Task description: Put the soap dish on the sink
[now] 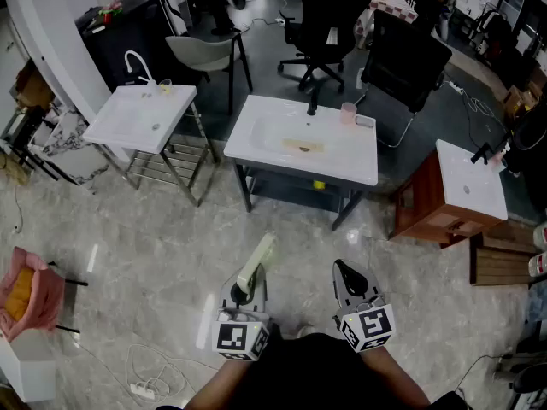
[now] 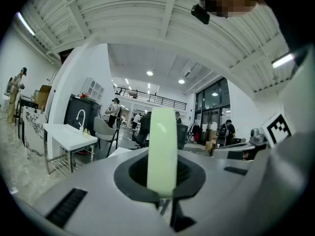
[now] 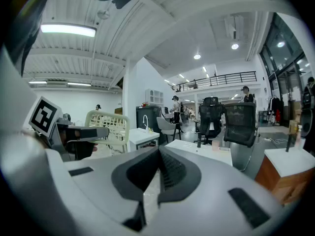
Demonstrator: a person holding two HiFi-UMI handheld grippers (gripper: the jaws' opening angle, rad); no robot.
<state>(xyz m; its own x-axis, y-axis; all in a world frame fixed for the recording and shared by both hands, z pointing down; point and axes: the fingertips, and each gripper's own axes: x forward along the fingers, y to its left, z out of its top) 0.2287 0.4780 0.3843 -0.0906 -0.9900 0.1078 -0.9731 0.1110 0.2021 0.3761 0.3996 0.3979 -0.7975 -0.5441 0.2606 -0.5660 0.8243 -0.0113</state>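
Left gripper (image 1: 244,294) grips the soap dish (image 1: 257,261); the sink (image 1: 359,157) lies far ahead.
Right gripper (image 1: 347,273) is closed and empty; the dish should be levelled before placing.

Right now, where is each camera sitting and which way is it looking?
Head view: on the person's head, looks down at the middle sink; shows left gripper, right gripper, forearms.
Left gripper view: on the left gripper, looks along jaws shut on the soap dish.
Right gripper view: on the right gripper, looks along shut, empty jaws.
Shared: all show the soap dish.
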